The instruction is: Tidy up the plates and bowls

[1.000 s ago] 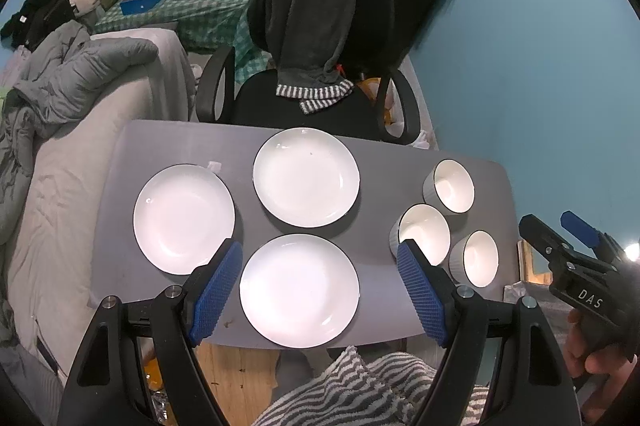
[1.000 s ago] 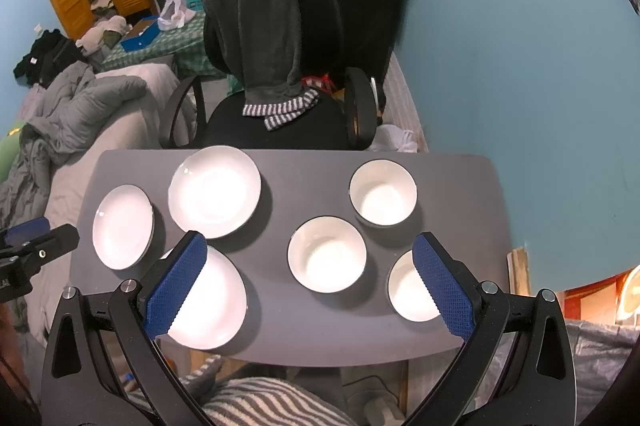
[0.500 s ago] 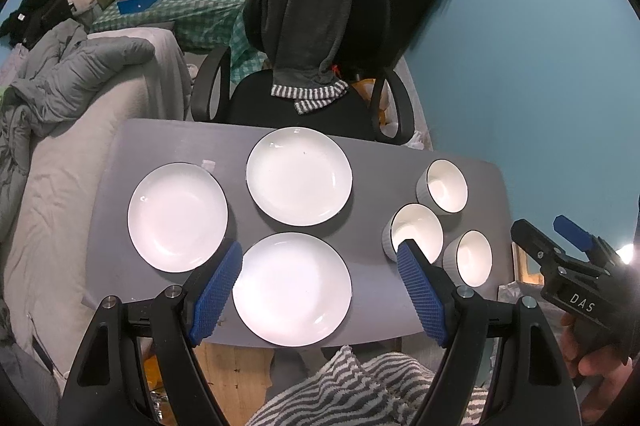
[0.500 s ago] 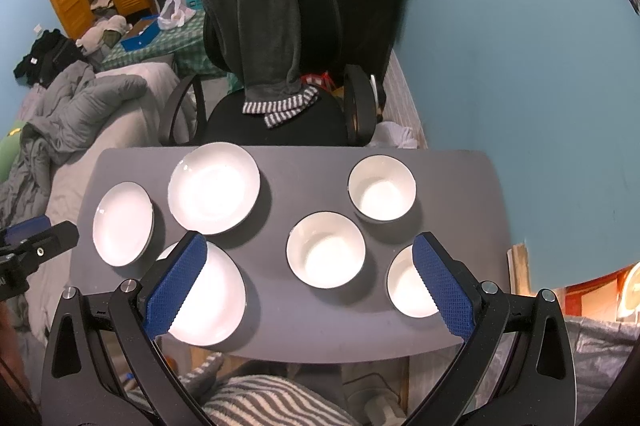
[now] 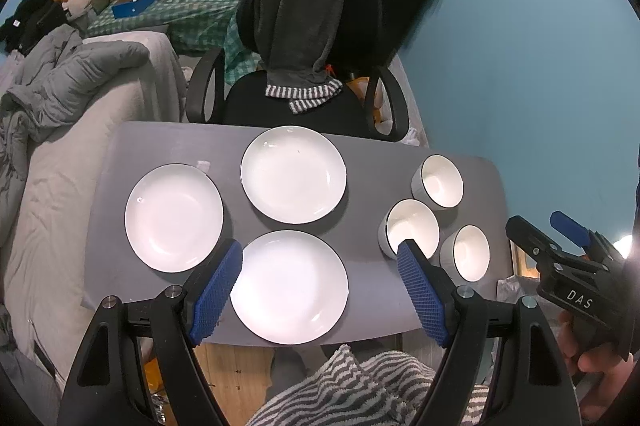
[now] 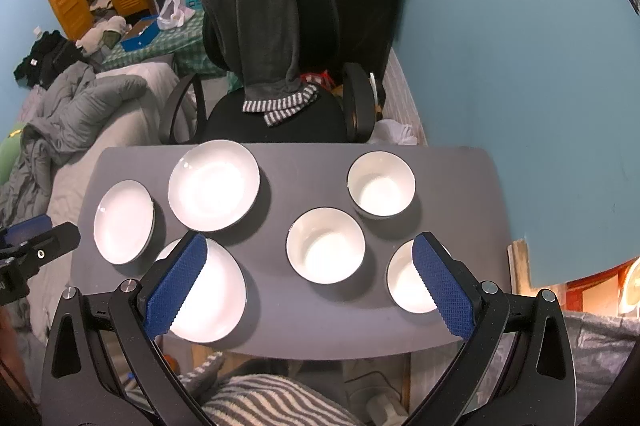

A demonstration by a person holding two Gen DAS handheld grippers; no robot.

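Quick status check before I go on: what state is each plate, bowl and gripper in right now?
Left gripper: open, empty, above table.
Right gripper: open, empty.
Three plates: upright, empty, unstacked, side by side.
Three bowls: upright, empty, unstacked.
Table: holds all six dishes.

1. A grey table (image 5: 120, 162) carries all the dishes.
2. Three white plates lie on its left half: a left plate (image 5: 174, 217), a far plate (image 5: 293, 174) and a near plate (image 5: 290, 286), close together but apart.
3. Three white bowls stand on its right half: a far bowl (image 6: 381, 184), a middle bowl (image 6: 325, 251) and a near bowl (image 6: 408, 284).
4. A small white scrap (image 5: 203, 164) lies between the left and far plates.
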